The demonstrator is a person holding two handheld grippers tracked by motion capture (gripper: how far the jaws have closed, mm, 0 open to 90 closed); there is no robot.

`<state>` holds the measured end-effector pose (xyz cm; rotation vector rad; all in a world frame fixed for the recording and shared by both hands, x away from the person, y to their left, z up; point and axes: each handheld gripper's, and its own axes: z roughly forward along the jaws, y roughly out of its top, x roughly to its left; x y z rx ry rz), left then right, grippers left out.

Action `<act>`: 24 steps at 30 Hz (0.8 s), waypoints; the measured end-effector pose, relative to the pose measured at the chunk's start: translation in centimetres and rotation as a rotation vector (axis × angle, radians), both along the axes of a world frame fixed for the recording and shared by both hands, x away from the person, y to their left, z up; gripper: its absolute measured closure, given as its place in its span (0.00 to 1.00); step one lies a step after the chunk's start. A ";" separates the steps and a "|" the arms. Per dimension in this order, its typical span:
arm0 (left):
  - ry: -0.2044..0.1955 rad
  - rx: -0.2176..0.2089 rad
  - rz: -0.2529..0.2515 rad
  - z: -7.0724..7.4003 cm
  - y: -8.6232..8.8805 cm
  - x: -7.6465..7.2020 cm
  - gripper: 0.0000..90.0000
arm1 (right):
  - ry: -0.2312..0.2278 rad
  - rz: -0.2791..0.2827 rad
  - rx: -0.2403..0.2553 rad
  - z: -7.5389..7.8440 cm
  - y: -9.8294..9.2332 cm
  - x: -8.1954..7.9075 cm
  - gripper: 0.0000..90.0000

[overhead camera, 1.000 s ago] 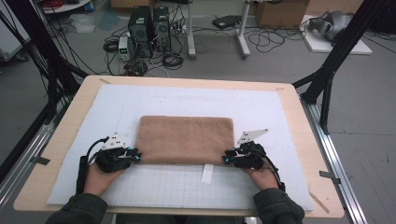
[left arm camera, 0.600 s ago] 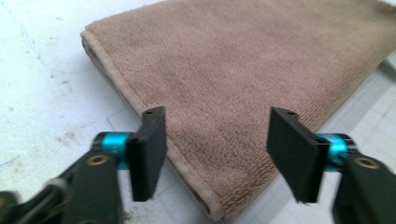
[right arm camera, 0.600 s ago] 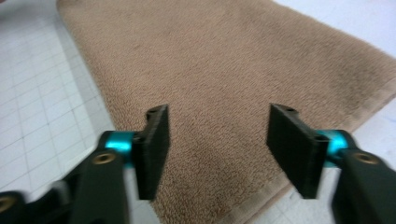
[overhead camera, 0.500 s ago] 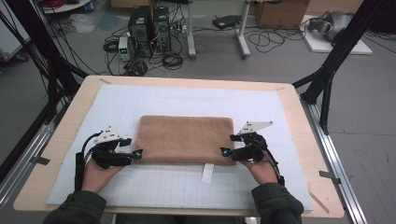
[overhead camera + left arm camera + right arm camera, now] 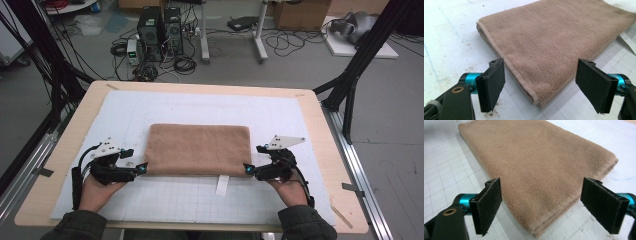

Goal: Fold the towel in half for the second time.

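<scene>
Towel (image 5: 198, 148), folded and brown, lies flat in the middle of the high view on the white mat (image 5: 300, 120) that covers the table (image 5: 320, 100). We see it as a neat rectangle, its long edges running across the frame, with a white tag (image 5: 222, 184) sticking out from under its lower edge.

At the towel's lower left corner sits our left gripper (image 5: 142, 169), held in the left hand (image 5: 95, 187). Its jaws stand wide apart and have just been opening; in the left gripper view the towel's (image 5: 554, 42) corner lies on the mat between and beyond them, touching neither pad.

At the lower right corner is our right gripper (image 5: 247, 170), in the right hand (image 5: 287, 187). Its jaws too are spread and have just been opening. In the right gripper view the towel's (image 5: 536, 165) corner points down between the two pads, clear of both.
</scene>
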<state>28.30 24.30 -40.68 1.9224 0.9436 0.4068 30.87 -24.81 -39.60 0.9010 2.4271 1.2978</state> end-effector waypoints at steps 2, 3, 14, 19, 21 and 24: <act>-0.002 0.002 -0.002 0.1 0.1 -0.3 0.27 | 0.001 -0.010 0.006 0.1 -0.4 -0.3 0.17; -0.006 0.004 -0.001 0.2 0.1 -0.4 0.27 | -0.003 -0.013 0.008 0.1 -0.6 -0.5 0.16; -0.029 0.024 -0.007 0.6 0.5 -2.2 0.26 | -0.018 -0.038 0.005 -0.1 -2.4 -2.3 0.15; -0.031 0.028 0.002 0.6 0.9 -2.9 0.26 | -0.024 -0.055 0.013 -0.1 -3.5 -3.2 0.15; -0.032 0.025 0.008 0.7 1.2 -3.1 0.25 | -0.030 -0.063 0.013 -0.1 -3.8 -3.5 0.15; -0.037 0.025 0.018 0.7 1.5 -3.5 0.25 | -0.035 -0.076 0.016 0.0 -4.5 -4.0 0.15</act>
